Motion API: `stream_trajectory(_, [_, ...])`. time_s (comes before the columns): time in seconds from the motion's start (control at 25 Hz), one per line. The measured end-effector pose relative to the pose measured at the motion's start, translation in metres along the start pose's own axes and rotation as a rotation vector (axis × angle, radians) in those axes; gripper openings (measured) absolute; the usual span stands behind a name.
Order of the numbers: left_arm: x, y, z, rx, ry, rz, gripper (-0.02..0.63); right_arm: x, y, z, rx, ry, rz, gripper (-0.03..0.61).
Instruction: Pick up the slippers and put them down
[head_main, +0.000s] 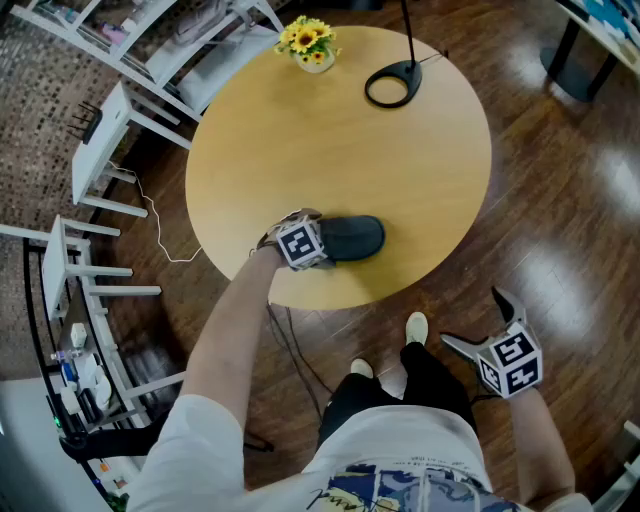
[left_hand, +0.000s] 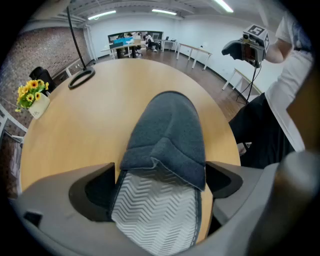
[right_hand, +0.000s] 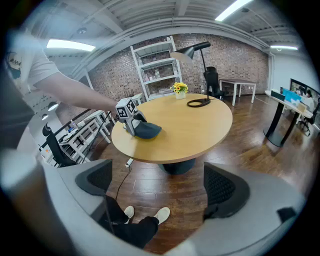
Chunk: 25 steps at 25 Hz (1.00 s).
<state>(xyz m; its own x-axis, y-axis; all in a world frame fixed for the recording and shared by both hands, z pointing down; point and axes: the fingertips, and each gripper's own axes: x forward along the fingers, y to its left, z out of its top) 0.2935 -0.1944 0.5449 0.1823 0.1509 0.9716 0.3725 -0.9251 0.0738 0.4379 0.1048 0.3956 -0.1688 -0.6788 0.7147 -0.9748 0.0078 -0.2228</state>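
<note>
One dark blue-grey slipper (head_main: 355, 238) with a pale chevron footbed lies on the round wooden table (head_main: 330, 130), near its front edge, toe pointing right. My left gripper (head_main: 322, 245) is shut on the slipper's heel end; in the left gripper view the slipper (left_hand: 167, 135) fills the gap between both jaws of the left gripper (left_hand: 160, 182) and its upper is creased. My right gripper (head_main: 475, 318) hangs open over the wooden floor at the lower right, holding nothing. From the right gripper view (right_hand: 157, 187) the slipper (right_hand: 147, 131) shows far off on the table. No second slipper is in sight.
A pot of yellow flowers (head_main: 308, 42) and a black lamp base (head_main: 392, 85) stand at the table's far side. White shelving (head_main: 100, 150) and a cable run along the left. The person's feet (head_main: 416, 328) stand on the floor below the table edge.
</note>
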Motion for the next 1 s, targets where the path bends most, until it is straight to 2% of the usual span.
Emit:
stream_trajectory(0.12, [0.005,-0.001,0.002,0.013,0.035,0.024,0.551,-0.009,-0.008,-0.007,0.008,0.009,0.009,0.588])
stream_trajectory(0.2, [0.001,-0.001,0.006,-0.003,0.03,0.047,0.517,-0.012,-0.01,-0.009,0.005,0.011,0.011,0.588])
stream_trajectory(0.4, [-0.021,-0.017,0.015,-0.067,-0.046,0.115,0.505,-0.011,0.008,0.001,-0.033,0.003,0.037,0.588])
stream_trajectory(0.56, [-0.058,-0.035,0.011,-0.142,-0.125,0.181,0.505,-0.003,0.041,0.013,-0.089,-0.015,0.074,0.588])
stream_trajectory(0.64, [-0.078,-0.048,-0.009,-0.207,-0.141,0.215,0.505,0.003,0.066,0.019,-0.122,-0.019,0.098,0.588])
stream_trajectory(0.8, [-0.122,-0.09,-0.07,-0.401,-0.176,0.268,0.505,0.009,0.129,0.029,-0.196,-0.011,0.155,0.588])
stream_trajectory(0.88, [-0.142,-0.111,-0.11,-0.48,-0.191,0.303,0.505,0.018,0.165,0.031,-0.231,-0.004,0.178,0.588])
stream_trajectory(1.0, [-0.158,-0.145,-0.19,-0.605,-0.199,0.346,0.505,0.041,0.23,0.025,-0.276,0.009,0.21,0.588])
